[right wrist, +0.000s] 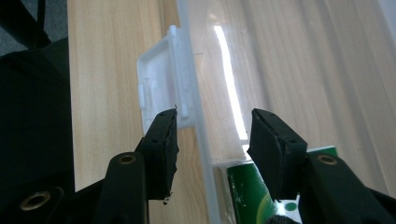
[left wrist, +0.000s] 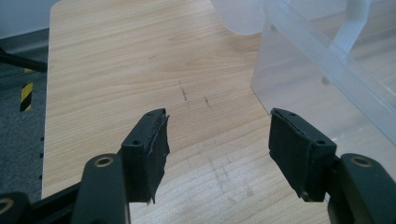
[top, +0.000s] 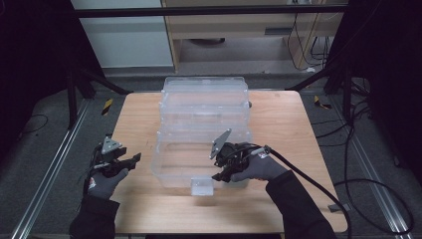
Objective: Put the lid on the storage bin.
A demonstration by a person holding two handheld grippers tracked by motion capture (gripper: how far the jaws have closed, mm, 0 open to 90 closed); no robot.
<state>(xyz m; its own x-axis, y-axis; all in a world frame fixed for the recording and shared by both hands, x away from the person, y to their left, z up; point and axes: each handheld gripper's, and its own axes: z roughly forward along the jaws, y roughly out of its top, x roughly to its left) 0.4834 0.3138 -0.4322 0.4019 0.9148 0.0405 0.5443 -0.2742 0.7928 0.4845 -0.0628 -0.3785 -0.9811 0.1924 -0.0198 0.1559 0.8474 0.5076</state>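
The right gripper straddles the thin front wall of the clear, smooth plastic box beside its white latch, pads apart from it; a glossy green object lies inside. The left gripper, released, hovers over the pale wooden table beside the box; both gloved hands reach in low.

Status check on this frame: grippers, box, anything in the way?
Left gripper open, beside clear box. Right gripper straddling front wall by white latch, pads not touching. Green item inside.
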